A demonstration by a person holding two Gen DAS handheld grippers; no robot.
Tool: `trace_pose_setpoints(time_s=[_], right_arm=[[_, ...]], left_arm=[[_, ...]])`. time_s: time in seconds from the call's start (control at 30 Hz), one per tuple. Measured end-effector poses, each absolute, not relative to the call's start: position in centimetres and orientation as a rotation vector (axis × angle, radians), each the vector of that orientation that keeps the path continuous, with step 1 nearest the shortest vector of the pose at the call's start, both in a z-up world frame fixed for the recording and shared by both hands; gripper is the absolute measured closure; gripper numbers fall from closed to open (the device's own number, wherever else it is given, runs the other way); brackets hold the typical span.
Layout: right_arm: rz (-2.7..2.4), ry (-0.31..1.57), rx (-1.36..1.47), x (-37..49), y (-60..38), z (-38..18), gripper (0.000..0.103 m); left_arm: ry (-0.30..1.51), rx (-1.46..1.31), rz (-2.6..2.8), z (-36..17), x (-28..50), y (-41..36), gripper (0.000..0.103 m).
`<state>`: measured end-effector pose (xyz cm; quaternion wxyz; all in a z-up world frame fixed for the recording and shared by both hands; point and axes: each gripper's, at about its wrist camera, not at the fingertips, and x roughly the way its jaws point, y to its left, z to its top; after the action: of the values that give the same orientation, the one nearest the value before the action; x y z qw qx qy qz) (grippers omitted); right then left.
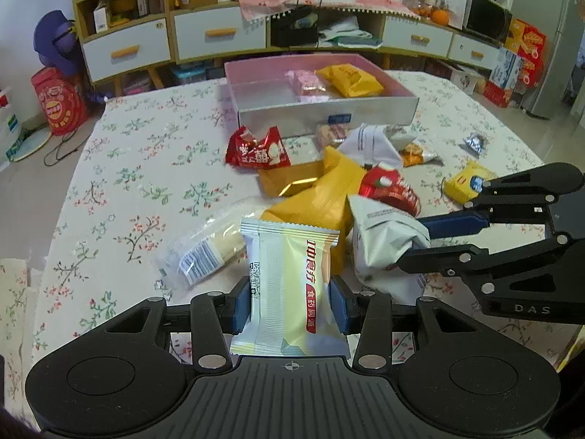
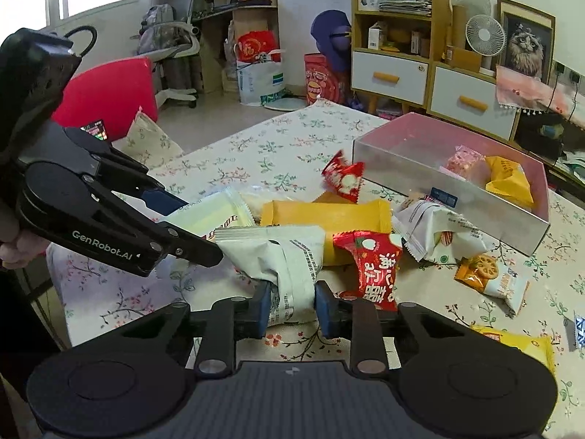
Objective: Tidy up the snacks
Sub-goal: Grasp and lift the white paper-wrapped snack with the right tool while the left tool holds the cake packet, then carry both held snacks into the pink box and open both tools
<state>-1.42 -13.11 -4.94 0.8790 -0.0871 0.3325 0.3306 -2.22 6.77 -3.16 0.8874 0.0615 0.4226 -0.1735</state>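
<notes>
Surface: floral tablecloth (image 1: 120,197), loose snack packets heaped mid-table; silver box (image 1: 321,109) at the far side holds a yellow packet (image 1: 347,78). Room: white-drawer cabinets (image 1: 219,34) behind. Your left gripper (image 1: 290,303) clamps a pale cream packet (image 1: 289,285); your right gripper (image 2: 292,305) clamps a white packet (image 2: 289,267)
</notes>
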Motion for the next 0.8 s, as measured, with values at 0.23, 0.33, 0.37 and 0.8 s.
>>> trace_pose_setpoints(time_s=[0.23,0.33,0.37,0.8], right_arm=[[0.693,0.658,-0.121,-1.5,-14.0,-2.9,0.103],[0.684,0.657,-0.121,-1.4,-14.1,-2.7,0.103],[0.682,0.661,-0.123,-1.5,-14.2,-2.8,0.103],[0.571,0.539,-0.076,2.0,-17.1,1.2,0.103]], left_arm=[[0.827,0.110,-0.380,-1.3,-1.8,6.4,0.062],[0.822,0.105,-0.375,-1.1,-1.3,6.2,0.062],[0.823,0.104,-0.373,-1.1,-1.1,6.2,0.062],[0.757,0.061,-0.342,1.2,2.3,5.4,0.062]])
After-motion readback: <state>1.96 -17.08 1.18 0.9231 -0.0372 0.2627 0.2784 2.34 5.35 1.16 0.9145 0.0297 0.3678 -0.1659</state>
